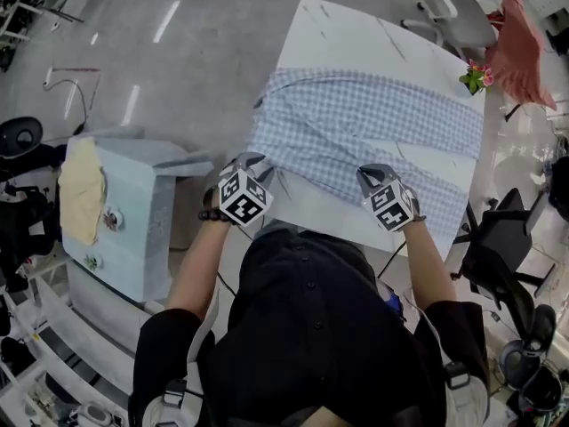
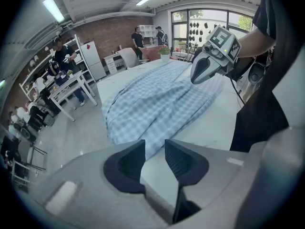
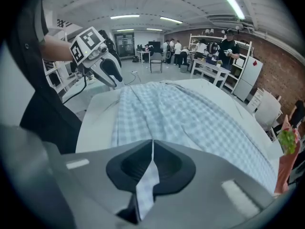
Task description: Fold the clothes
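we see the blue checked shirt (image 1: 373, 123) spread across the white table (image 1: 329, 25), reaching down to its near edge. at that edge our right gripper (image 3: 151, 162) is clamped tight on a strip of the shirt. by the table's near left corner, our left gripper (image 2: 155, 156) has its jaws narrowly apart, pinching nothing.

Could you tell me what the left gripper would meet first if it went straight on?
Most likely the near edge of the checked shirt, lying on the white table; depth is unclear.
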Demonstrator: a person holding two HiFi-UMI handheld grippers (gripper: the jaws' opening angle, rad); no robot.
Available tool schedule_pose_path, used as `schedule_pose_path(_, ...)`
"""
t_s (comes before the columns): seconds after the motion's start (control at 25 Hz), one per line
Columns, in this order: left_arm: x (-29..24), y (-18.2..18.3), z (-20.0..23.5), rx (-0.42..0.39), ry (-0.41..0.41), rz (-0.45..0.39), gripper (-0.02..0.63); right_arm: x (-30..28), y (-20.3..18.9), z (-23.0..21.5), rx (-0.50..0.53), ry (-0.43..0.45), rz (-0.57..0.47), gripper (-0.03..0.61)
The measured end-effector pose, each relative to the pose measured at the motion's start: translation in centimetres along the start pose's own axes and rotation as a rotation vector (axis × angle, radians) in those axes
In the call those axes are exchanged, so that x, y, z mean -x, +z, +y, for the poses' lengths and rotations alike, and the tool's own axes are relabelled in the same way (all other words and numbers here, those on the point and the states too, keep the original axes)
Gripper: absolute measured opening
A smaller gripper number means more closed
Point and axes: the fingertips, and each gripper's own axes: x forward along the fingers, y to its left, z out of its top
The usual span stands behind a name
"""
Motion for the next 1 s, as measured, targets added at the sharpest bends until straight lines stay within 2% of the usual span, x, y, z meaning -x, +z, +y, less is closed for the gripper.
schedule_pose_path(0.16,1.3,-2.5,2.8,-0.028,-0.034,-0.008,0.135,-2.2,4.8,2.8,-0.006,0.002,-0.017,0.012)
schedule_pose_path(0.44,0.8,-5.2,5.0,-0.080,-0.110,0.019,0.129,-4.6,8.8,6.3,-0.021,0.016,-0.032,0.021)
schedule_pose_path(0.6,-0.2,-6.9,5.4,-0.084,-0.131,0.045,0.118,-6.5,10.3,8.7,0.003,0.067,-0.035,0.065)
schedule_pose_path(0.84,-2.0,-9.3,5.4,-0.089,-0.160,0.082,0.112,-10.0,11.6,11.9,0.123,0.136,0.015,0.090)
schedule_pose_path(1.0,-3.5,-10.3,5.3,-0.115,-0.184,0.078,0.112,-11.0,11.9,12.3,0.131,0.142,0.030,0.091)
